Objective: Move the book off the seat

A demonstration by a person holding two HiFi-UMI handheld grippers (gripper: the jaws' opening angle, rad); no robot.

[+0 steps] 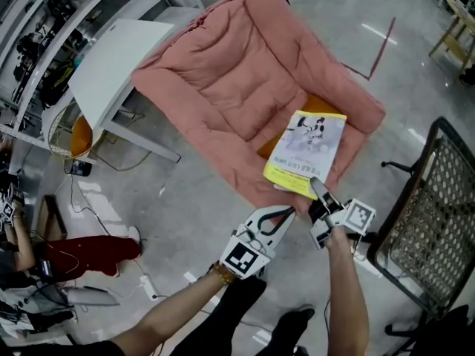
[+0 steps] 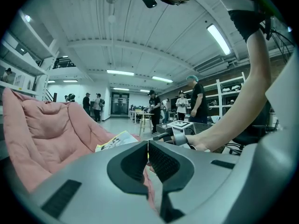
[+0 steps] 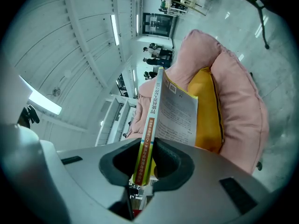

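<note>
A thin book [image 1: 306,153] with a yellow-edged cover hangs over the near edge of the pink padded seat [image 1: 230,87], above an orange cushion [image 1: 320,105]. My right gripper [image 1: 317,191] is shut on the book's near edge. In the right gripper view the book's spine [image 3: 148,139] stands upright between the pads of the right gripper [image 3: 146,158]. My left gripper [image 1: 289,212] hovers just left of it at the seat's front edge, shut with nothing in it. The left gripper view shows its pads [image 2: 159,158] meeting, with the book [image 2: 114,140] and the right gripper [image 2: 180,135] beyond.
A white table [image 1: 111,65] stands left of the seat. At the right is a dark mesh chair [image 1: 438,199]. Cables and a red cloth [image 1: 89,254] lie on the grey floor at lower left. Several people stand far off in the hall [image 2: 154,108].
</note>
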